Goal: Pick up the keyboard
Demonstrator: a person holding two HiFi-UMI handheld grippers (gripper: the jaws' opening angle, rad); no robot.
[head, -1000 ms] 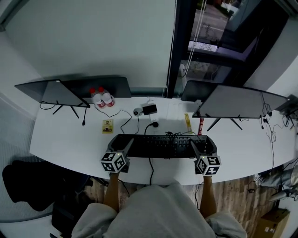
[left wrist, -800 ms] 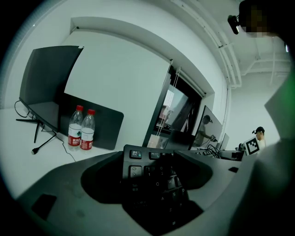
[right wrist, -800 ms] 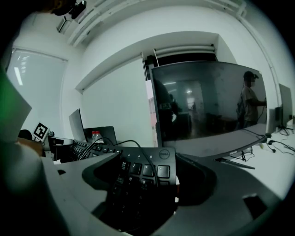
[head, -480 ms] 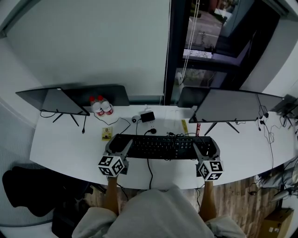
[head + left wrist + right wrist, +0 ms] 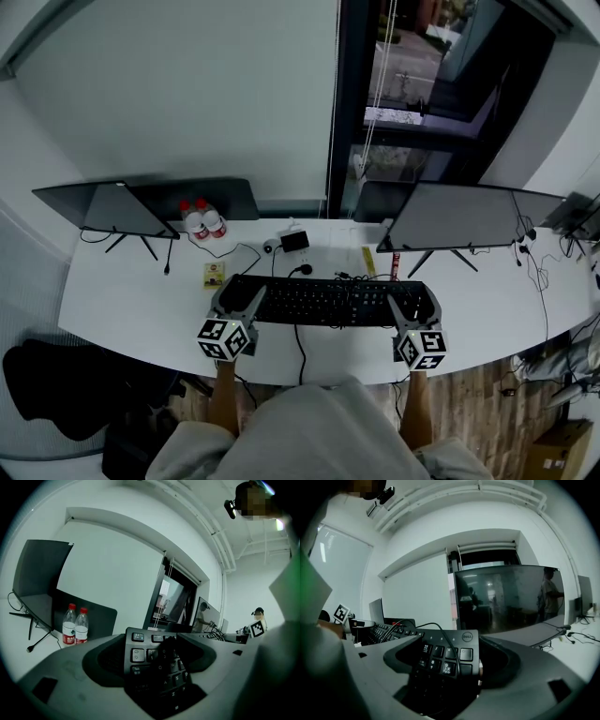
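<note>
Wears a grey sweatshirt (image 5: 309,431) nearest the camera, with bare forearms (image 5: 223,394) reaching forward to the front edge of the white desk (image 5: 131,305). Holds the left gripper (image 5: 240,300) at the left end of the black keyboard (image 5: 328,302) and the right gripper (image 5: 412,305) at its right end.

Grasps both ends. In the left gripper view, has the fingers (image 5: 93,672) clenched on either side of the end with the Tab and number keys. In the right gripper view, grips the number-pad end under the Dell badge the same way.

Carries the keyboard level and lengthwise from left to right over the front middle of the desk. Cannot tell whether touching the desk or raised off it. Trails a black cable (image 5: 301,345) from the keyboard's middle over the desk's front edge.

Just behind the keyboard's left part, shows a small yellow packet (image 5: 215,274) flat on the desk. Behind the middle, has thin looping cables, a small black box (image 5: 293,242) and a small round pale object (image 5: 272,247) just beside it.

Farther back on the left, stands two clear bottles (image 5: 202,221) with red caps side by side. Flanks them with a dark left monitor (image 5: 117,208) on thin legs, and sets a dark right monitor (image 5: 469,216) well apart across the desk.

Ends at a white wall with a dark window opening (image 5: 422,103) right of centre.
</note>
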